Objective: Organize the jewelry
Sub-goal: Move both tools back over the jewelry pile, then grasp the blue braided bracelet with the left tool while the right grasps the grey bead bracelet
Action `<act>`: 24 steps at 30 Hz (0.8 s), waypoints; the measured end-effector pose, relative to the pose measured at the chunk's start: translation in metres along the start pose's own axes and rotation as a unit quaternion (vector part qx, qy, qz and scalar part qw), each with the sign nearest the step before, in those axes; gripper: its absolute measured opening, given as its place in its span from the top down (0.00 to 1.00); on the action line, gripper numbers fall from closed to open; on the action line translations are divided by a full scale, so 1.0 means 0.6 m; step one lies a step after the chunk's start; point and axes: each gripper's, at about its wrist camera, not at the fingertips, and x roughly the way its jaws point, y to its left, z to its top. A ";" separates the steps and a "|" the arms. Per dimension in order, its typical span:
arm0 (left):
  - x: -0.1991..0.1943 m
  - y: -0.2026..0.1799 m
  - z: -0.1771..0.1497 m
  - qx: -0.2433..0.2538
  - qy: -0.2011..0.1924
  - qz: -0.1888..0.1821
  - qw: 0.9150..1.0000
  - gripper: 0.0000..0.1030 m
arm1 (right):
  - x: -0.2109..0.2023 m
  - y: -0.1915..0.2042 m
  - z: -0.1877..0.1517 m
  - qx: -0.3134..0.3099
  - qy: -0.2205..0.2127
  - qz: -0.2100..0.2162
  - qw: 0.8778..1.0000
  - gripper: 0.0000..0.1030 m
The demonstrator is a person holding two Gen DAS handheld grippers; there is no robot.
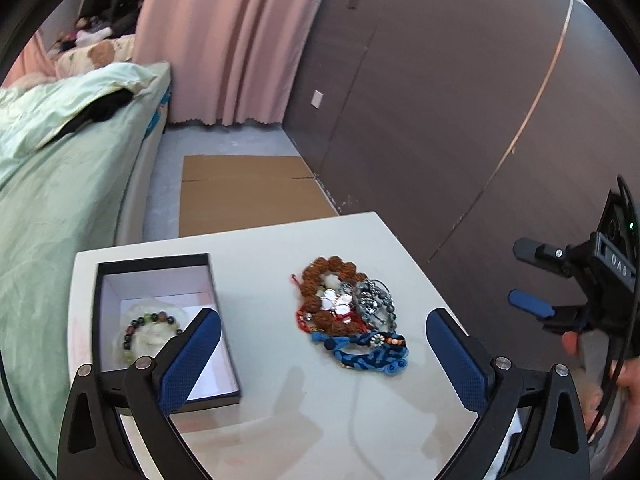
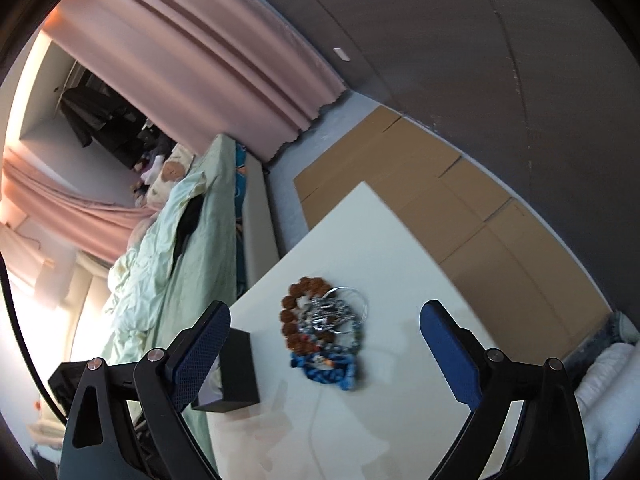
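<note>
Hovering wide open and empty, the left hand-held gripper (image 1: pixel 323 354) has the jewelry pile (image 1: pixel 348 314) straight ahead between its fingers, on the white surface (image 1: pixel 260 280). This pile seems to lie lengthwise away from it. The black box (image 1: pixel 154 264), holding one beaded bracelet (image 1: pixel 150 330), sits just left. The right hand-held gripper (image 2: pixel 325 354), equally open and empty, seems farther back.

Table (image 1: pixel 260 360) layout: box left, jewelry pile right.
Beaded bracelet (image 1: pixel 150 330) in box (image 1: pixel 154 264); tangled bracelets (image 1: pixel 346 312) well apart; bed (image 1: pixel 60 208) left.
</note>
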 end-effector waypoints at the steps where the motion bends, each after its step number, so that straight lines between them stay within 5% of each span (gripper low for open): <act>1: 0.006 -0.005 -0.001 0.005 0.003 -0.002 1.000 0.07 | -0.001 -0.005 0.002 0.004 0.000 -0.004 1.000 0.06; 5: 0.037 -0.037 -0.008 0.032 0.028 -0.008 0.999 0.27 | 0.002 -0.029 0.008 0.024 0.011 -0.015 1.000 0.09; 8: 0.058 -0.061 -0.021 0.049 0.046 -0.014 0.998 0.29 | 0.004 -0.042 0.011 0.043 0.022 -0.001 0.999 0.16; 24: 0.144 -0.118 -0.074 0.102 0.096 -0.011 0.990 0.40 | -0.009 -0.087 0.032 0.083 0.015 -0.013 0.996 0.19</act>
